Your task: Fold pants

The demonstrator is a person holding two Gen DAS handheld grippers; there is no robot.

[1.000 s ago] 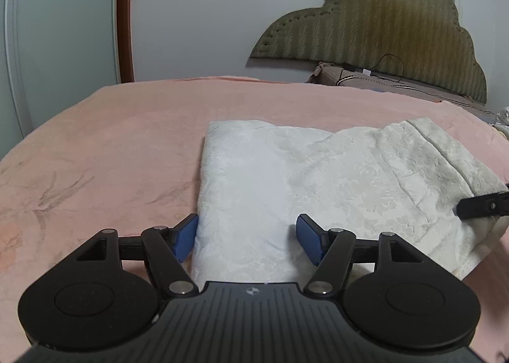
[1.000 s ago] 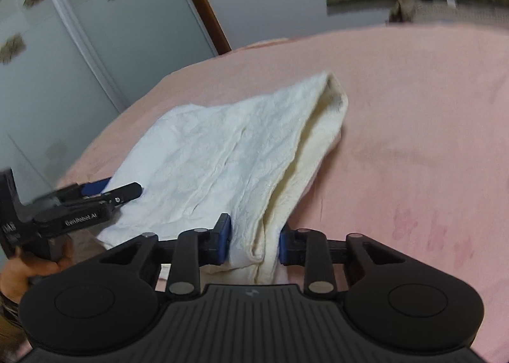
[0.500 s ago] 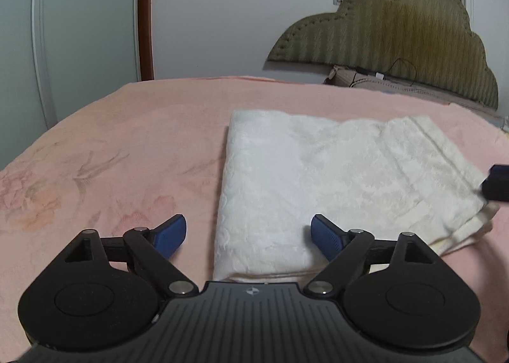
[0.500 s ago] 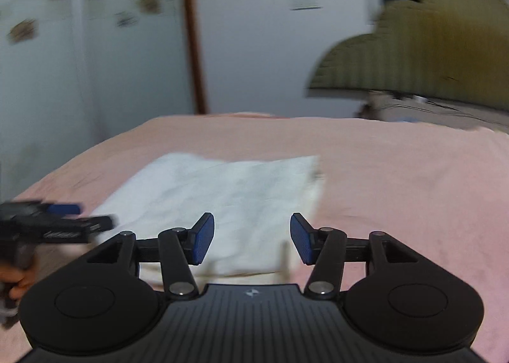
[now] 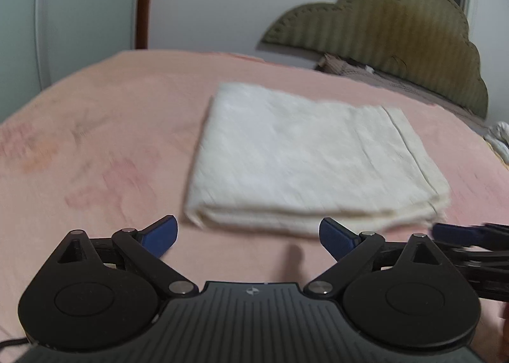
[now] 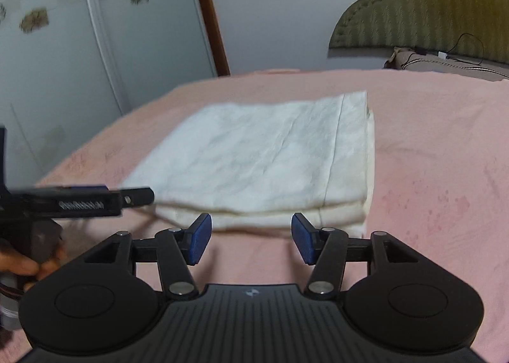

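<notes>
folded cream pants (image 5: 305,165), flat rectangle on pink bedspread (image 5: 95,146)

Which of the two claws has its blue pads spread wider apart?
The left claw: its pads stand wider apart than those of the right claw. Both are open, short of the folded pants.

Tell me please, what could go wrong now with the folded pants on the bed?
The folded pants lie free on the pink bedspread; both grippers, left and right, are open just short of the near edge. A forward nudge could push that edge and loosen the stacked layers. The left gripper also sits close beside the right one, so they might bump.
</notes>
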